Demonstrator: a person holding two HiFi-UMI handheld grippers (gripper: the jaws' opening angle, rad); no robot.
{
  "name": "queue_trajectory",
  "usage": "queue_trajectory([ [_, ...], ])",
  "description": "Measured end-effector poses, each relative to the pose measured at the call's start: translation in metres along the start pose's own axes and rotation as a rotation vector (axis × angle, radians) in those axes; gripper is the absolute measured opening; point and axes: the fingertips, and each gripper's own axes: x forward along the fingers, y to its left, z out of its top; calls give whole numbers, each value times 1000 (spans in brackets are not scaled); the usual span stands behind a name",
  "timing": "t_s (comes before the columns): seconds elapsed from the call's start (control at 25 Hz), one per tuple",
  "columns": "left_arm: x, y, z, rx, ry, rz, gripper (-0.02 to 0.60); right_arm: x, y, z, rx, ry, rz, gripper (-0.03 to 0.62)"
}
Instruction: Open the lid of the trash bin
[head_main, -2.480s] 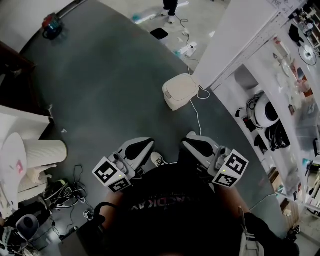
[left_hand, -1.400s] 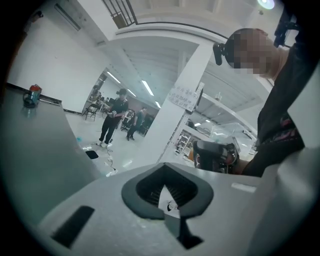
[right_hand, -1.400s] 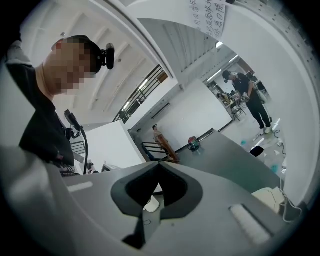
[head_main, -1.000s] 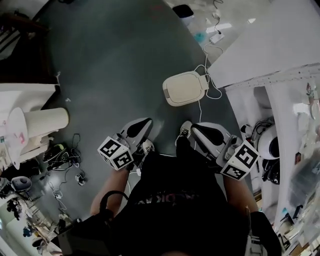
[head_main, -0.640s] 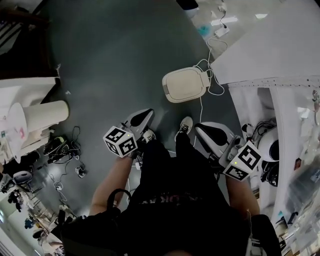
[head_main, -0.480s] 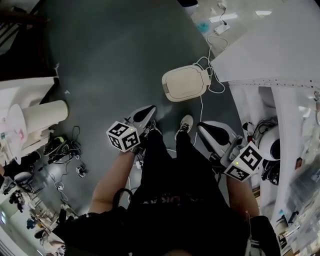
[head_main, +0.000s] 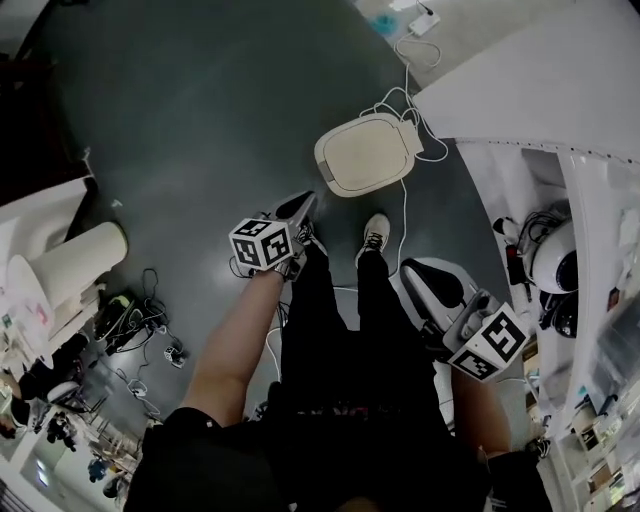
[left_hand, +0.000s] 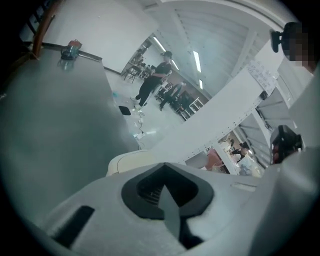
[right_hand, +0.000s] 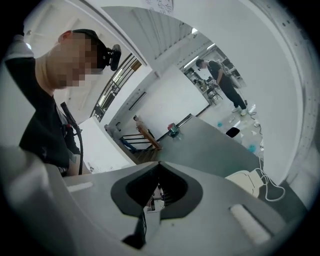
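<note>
The trash bin (head_main: 365, 155) is a low cream box with a rounded lid that lies closed, standing on the dark grey floor ahead of my feet. My left gripper (head_main: 303, 206) is shut and empty, its tips just short of the bin's near left corner and not touching it. From the left gripper view the bin (left_hand: 131, 161) peeks over the closed jaws of the left gripper (left_hand: 164, 166). My right gripper (head_main: 418, 274) hangs back by my right leg, shut and empty. In the right gripper view the bin (right_hand: 247, 182) lies beyond the right gripper (right_hand: 159, 165), off to the right.
A white cable (head_main: 403, 215) runs from the bin toward my shoes (head_main: 375, 235). A white partition (head_main: 520, 80) and cluttered shelving (head_main: 560, 270) close the right side. A white cylinder (head_main: 70, 262) and tangled cords (head_main: 150, 330) lie at the left. A person (left_hand: 152, 82) stands far off.
My left gripper has dropped and reached forward toward the bin's near corner. The right gripper has sunk a little beside my leg. The bin's lid has stayed closed.
</note>
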Motion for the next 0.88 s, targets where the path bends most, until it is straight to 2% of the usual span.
queue_trajectory([
  [0.12, 25, 39, -12, -35, 47, 29, 2, 12, -15, -19, 53, -10, -48, 8],
  [0.32, 59, 89, -38, -46, 130, 70, 2, 28, -30, -49, 102, -15, -91, 8],
  [0.6, 102, 141, -71, -43, 198, 117, 3, 27, -50, -91, 139, -8, -138, 8],
  [0.72, 118, 156, -84, -82, 210, 119, 39, 23, -59, -106, 168, -11, -147, 8],
  [0.88, 140, 172, -95, -83, 226, 135, 52, 21, -74, -122, 189, -1, -163, 8],
])
